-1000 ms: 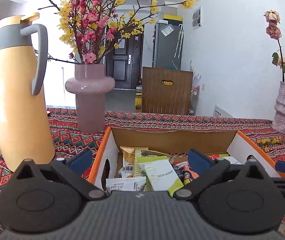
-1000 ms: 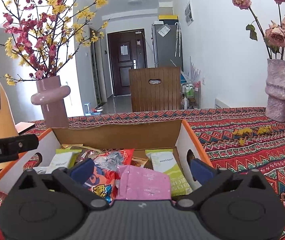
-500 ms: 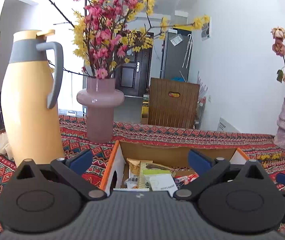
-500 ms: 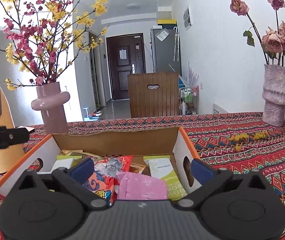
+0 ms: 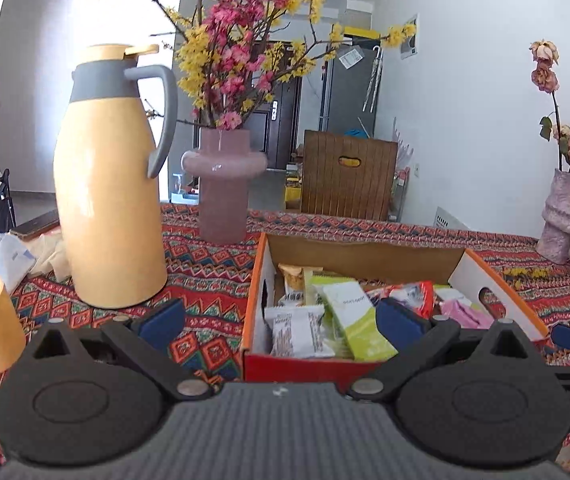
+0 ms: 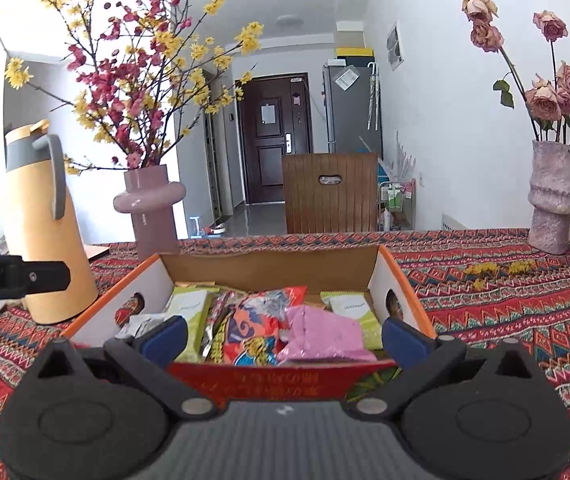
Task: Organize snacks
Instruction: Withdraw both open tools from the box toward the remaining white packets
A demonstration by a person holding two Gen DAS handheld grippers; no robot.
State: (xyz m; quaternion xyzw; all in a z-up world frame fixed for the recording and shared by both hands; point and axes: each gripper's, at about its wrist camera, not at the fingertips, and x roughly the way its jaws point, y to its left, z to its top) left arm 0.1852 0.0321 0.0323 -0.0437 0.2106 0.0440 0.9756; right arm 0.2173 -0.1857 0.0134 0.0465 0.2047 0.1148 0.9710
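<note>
Both tongs spread wide and empty, left tongs (image 5: pixel 281 322), right tongs (image 6: pixel 283 334), facing snack-filled cardboard box (image 6: pixel 399 280), patterned tablecloth (image 6: pixel 505 312)

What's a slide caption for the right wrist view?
Open right tool facing an orange-rimmed cardboard box packed with snack packets, on a patterned red tablecloth.

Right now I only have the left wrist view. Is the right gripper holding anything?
Observer: No. The right gripper is open, with nothing between its fingers.
Operator: What's it pointed at?
Observer: The pink packet, lying on top near the front of the box.
Operator: Anything by the box's right wall?
Observer: A green packet lies flat beside it, its near end hidden by the pink one.
</note>
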